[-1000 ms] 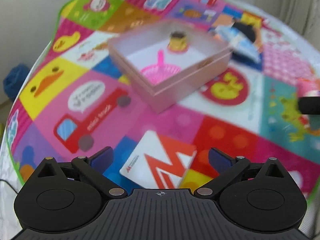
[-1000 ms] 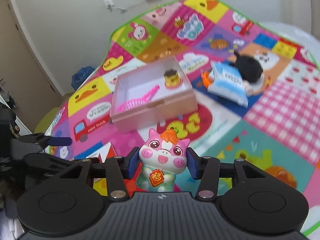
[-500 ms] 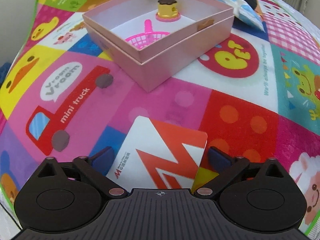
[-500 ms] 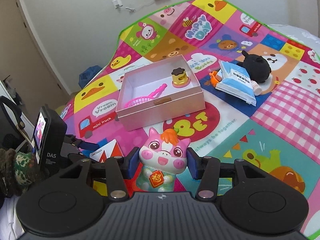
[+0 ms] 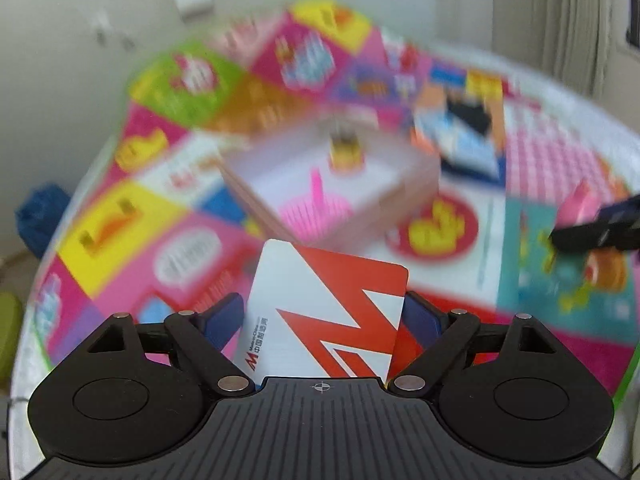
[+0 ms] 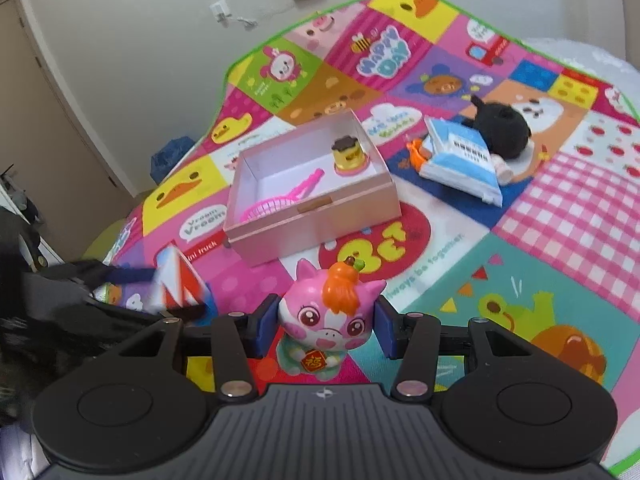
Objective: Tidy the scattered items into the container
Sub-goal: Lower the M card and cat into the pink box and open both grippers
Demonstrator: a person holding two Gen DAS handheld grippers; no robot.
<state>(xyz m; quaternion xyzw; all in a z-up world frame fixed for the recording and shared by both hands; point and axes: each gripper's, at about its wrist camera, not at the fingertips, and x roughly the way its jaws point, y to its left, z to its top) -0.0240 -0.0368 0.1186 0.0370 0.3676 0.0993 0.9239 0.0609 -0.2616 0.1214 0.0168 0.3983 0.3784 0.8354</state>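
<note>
My left gripper is shut on a white and red card and holds it lifted off the mat, in front of the pink box. The card also shows in the right wrist view. My right gripper is shut on a pink cow figurine, held above the mat in front of the pink box. The box holds a pink scoop net and a yellow pudding toy.
A blue and white packet and a black plush toy lie on the colourful play mat right of the box. A wall with a socket stands behind. A door is at the far left.
My left gripper closed on the card and lifted it off the mat; its view is now blurred by motion. My right gripper keeps the cow figurine and has tilted downward slightly.
</note>
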